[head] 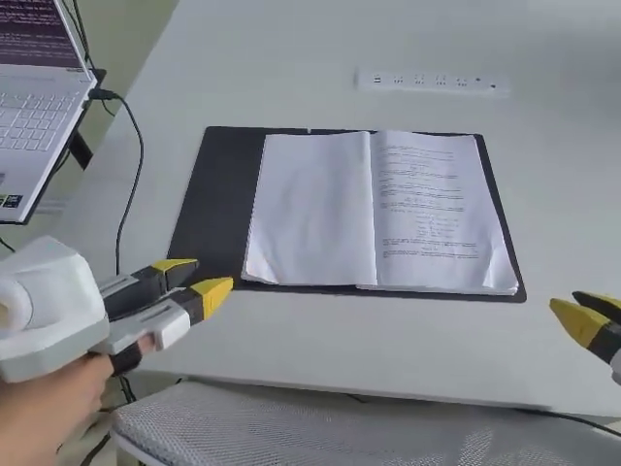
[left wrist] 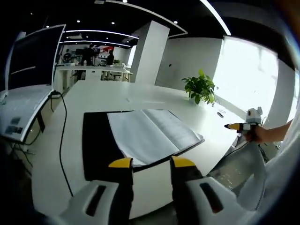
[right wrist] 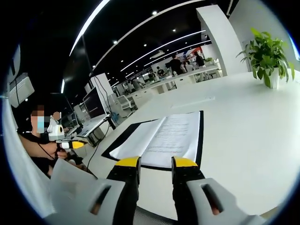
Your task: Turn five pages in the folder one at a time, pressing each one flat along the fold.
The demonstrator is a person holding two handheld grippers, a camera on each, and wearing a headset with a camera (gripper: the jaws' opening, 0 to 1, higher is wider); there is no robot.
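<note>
While left claw (head: 206,276) and right claw (right wrist: 155,163) gape, print in the folder (head: 218,204) is illegible

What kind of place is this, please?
Most likely an open-plan office: an open silver laptop and a white power strip share the white table with the black folder, and more desks with dark monitors stand behind.

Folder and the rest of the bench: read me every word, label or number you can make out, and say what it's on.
Nothing is sharp enough to quote.
On the right-hand page of the folder: printed lines, too small to read.
On the left-hand page: no print visible.
On the laptop screen: rows of text, blurred.
On the laptop keys: legends too small.
On the power strip: no readable marking.
</note>
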